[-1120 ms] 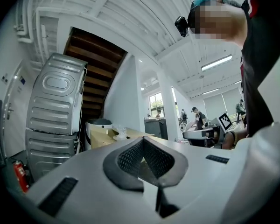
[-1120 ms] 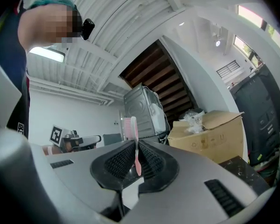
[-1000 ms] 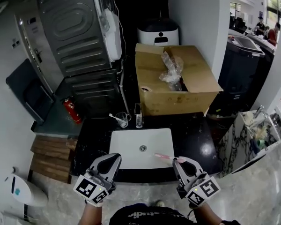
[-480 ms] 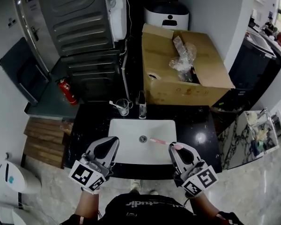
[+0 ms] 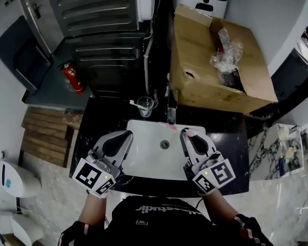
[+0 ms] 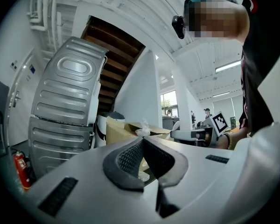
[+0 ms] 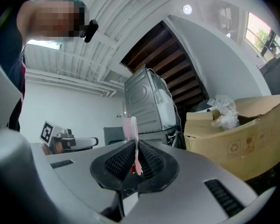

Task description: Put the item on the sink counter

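My right gripper (image 5: 188, 134) is shut on a pink toothbrush (image 7: 132, 136), which stands upright between the pads with its bristle head on top. In the head view the gripper hangs over the right part of the white sink basin (image 5: 143, 155), set in a black counter (image 5: 100, 124). The toothbrush's pink tip (image 5: 170, 122) shows near the faucet (image 5: 171, 109). Over the basin's left edge, my left gripper (image 5: 124, 135) is shut with nothing between its pads (image 6: 130, 157).
A glass cup (image 5: 145, 105) with a toothbrush in it stands on the counter behind the basin, left of the faucet. A large open cardboard box (image 5: 210, 73) with a plastic bag stands behind the counter. A red fire extinguisher (image 5: 72, 78) and a grey metal appliance (image 5: 102, 9) are at back left.
Both grippers have moved forward over the basin. The toothbrush, which stuck out sideways to the left from the right gripper, now points away toward the faucet.
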A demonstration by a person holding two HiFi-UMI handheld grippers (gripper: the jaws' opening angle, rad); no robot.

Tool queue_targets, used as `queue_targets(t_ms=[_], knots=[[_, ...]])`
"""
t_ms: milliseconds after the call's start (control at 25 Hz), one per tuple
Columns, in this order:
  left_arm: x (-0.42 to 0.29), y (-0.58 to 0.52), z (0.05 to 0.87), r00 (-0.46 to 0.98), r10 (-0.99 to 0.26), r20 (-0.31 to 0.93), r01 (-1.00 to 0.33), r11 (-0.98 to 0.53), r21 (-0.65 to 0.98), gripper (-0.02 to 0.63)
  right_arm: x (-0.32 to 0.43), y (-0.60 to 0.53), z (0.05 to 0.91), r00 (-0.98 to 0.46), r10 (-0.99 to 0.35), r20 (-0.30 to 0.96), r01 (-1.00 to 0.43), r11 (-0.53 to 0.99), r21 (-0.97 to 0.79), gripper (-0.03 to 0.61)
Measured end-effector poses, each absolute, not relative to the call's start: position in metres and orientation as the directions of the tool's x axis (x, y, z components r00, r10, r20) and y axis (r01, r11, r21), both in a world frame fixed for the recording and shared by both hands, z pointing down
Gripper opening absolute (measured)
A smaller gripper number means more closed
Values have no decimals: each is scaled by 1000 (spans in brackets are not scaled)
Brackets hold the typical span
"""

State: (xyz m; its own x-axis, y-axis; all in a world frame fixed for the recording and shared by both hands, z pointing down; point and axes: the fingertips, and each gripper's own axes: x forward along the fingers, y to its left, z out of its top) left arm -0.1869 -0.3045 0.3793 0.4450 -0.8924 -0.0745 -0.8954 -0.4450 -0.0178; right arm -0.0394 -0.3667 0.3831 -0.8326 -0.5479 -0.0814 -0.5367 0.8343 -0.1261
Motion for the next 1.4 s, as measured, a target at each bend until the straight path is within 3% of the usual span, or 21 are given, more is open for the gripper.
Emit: queue_targets(t_ms=[600,1400], knots=[[-273,-337,433,408,-913,-20,-911,-408,55,15,-169,-479,484,-820,-537,198,-559,825,-79,51],[-311,-328,464,380,-924,32,-922,-376,94,15,-209,-500,577,-712,-611,346,-676,729,-104,51]])
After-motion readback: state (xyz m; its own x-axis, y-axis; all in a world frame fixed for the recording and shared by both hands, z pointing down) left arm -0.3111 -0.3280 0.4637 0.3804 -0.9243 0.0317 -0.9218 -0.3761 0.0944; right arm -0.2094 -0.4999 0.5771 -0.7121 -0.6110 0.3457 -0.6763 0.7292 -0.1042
